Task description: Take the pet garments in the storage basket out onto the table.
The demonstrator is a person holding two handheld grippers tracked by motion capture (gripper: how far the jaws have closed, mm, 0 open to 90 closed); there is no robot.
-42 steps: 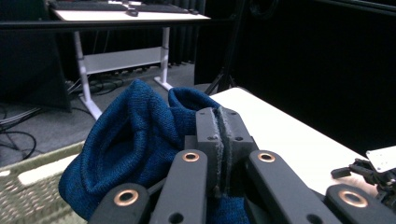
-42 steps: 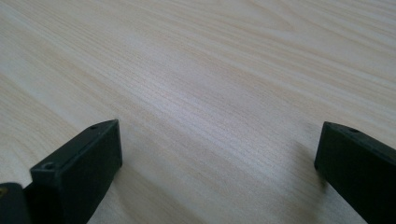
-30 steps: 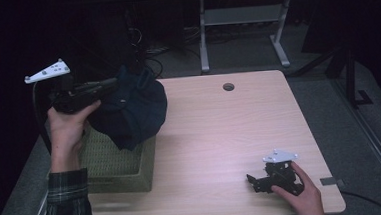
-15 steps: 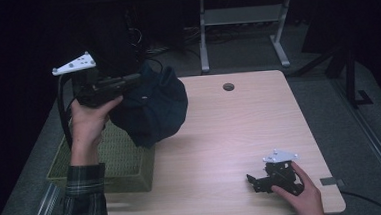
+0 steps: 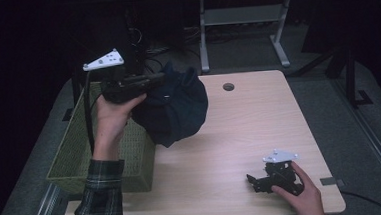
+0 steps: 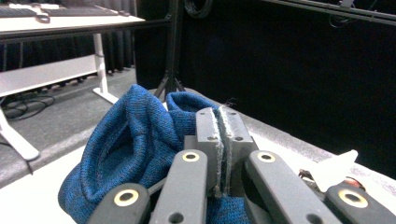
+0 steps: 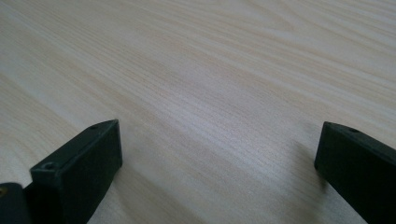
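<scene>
A pale wooden table (image 5: 260, 128) seen from above in a dark room. At its left edge stands a green woven basket (image 5: 76, 154), its near corner on the tabletop. A small round hole (image 5: 228, 86) sits near the table's far edge.

A dark blue knitted garment (image 5: 176, 108) hangs in the air above the table's left part, just right of the basket and over its right rim. It is bunched into a loose bundle, with its lowest fold close to the tabletop; whether it touches the wood cannot be told. The left gripper (image 5: 149, 81), held up by a hand in a plaid sleeve (image 5: 101, 198), pinches the garment at its top. In the left gripper view the jaws are pressed together, with blue knit (image 6: 135, 149) bulging out to the left and below them.

The right gripper (image 5: 255, 181) rests on the table near the front right corner, well apart from the garment. In the right gripper view its jaws stand wide apart with bare wood (image 7: 210, 93) between them, holding nothing.

The step in hand looks like lifting the garment out of the basket and carrying it over the table. The next move probably calls for lowering it onto open wood and letting go, or bringing the right gripper across to catch a free edge so that the bundle can be spread.
</scene>
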